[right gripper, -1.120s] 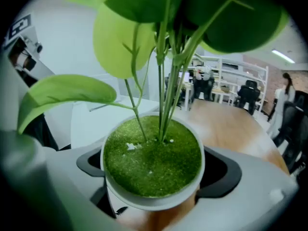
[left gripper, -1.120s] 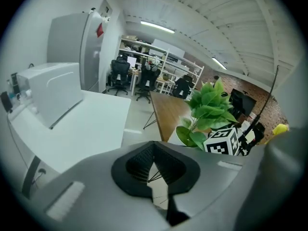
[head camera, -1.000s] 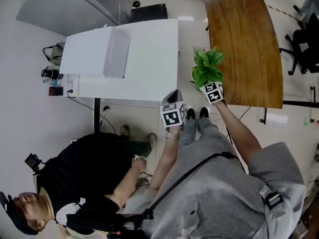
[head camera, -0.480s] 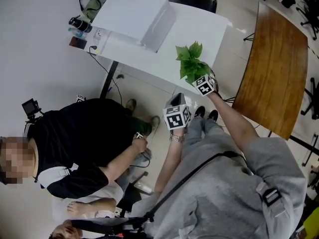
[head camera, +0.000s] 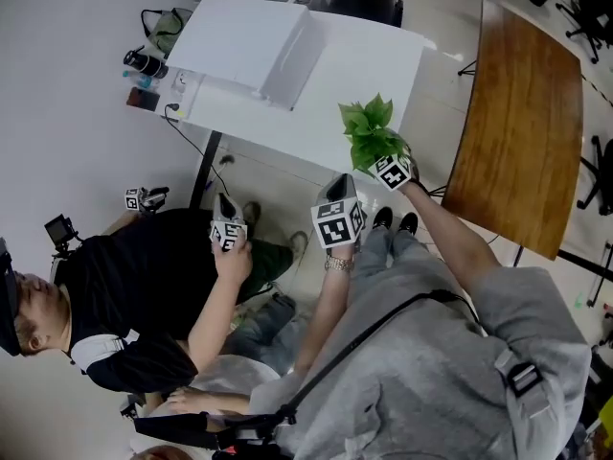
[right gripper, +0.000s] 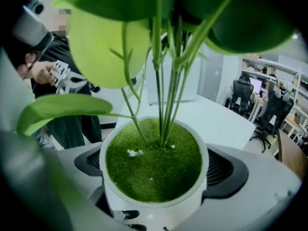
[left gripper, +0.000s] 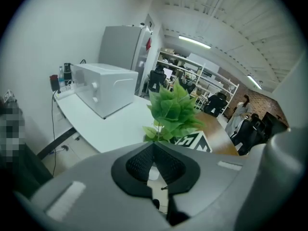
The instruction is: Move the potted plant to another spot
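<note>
Right tool: opening; white round pot of green leafy plant between pads, touching both.
Left tool: together, empty.
Relation: pot at white table's near edge; right hand nearer.

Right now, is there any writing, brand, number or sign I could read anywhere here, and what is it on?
No text can be read in any view.
Marker cubes: black-and-white square patterns only, no letters or digits.
Red patch on the grey fridge: too small to read.
</note>
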Available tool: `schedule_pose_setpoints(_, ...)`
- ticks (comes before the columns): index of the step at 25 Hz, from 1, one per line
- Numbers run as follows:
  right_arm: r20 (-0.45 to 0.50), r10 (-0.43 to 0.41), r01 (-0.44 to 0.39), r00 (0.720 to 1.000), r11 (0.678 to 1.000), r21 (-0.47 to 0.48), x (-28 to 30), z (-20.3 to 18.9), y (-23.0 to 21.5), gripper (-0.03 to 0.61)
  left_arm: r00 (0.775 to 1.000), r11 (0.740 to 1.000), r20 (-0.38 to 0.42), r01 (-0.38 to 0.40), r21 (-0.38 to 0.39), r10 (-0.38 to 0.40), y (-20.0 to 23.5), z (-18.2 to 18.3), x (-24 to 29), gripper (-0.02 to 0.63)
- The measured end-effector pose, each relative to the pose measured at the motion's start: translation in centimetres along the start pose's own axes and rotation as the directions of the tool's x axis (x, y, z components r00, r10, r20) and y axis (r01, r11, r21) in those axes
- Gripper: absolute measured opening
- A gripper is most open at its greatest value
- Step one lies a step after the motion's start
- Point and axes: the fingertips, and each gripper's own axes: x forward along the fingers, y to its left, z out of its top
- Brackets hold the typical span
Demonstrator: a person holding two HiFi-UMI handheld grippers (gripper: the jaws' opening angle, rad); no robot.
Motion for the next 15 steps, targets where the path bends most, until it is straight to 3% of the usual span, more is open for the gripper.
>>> schedule_pose_setpoints(3, 0.039, -0.002, 0.002, 0.999, 1.000, 0.012, -1.5, 0.3, -0.1, 0.583, 0.999, 0.999, 0.037, 0.009, 0.040, -0.010, -0.5, 1.8, 0.2, 0.014)
schedule_pose_setpoints(8, 0.050, 0.004, -0.005, 0.999, 1.000, 0.012, -3.0, 0.3, 0.4, 0.583, 1.000, 0.999, 0.024, 0.018, 0.050, -0.019, -1.1, 2.1, 1.0, 0.013)
schedule_pose_setpoints(10, 0.034, -0.001, 0.001, 0.999, 1.000, 0.008, -3.7, -0.5, 0.5, 0.583, 0.999, 1.000, 0.023, 0.021, 0.012, -0.021, -1.1, 1.9, 1.2, 0.014)
schedule_pose_setpoints(12, 0.027, -0.026, 0.025, 0.999, 0.999, 0.027, -5.0, -1.8, 0.5, 0.583, 1.000, 0.997, 0.010, 0.029, -0.076, -0.028, -0.6, 0.8, 1.8, 0.013)
schedule_pose_setpoints(15, 0.040, -0.102, 0.097, 0.994, 0.990, 0.104, -8.1, -3.6, 0.1, 0.581, 0.999, 0.990, -0.029, 0.014, -0.138, -0.019, 0.3, -1.8, 2.8, 0.013)
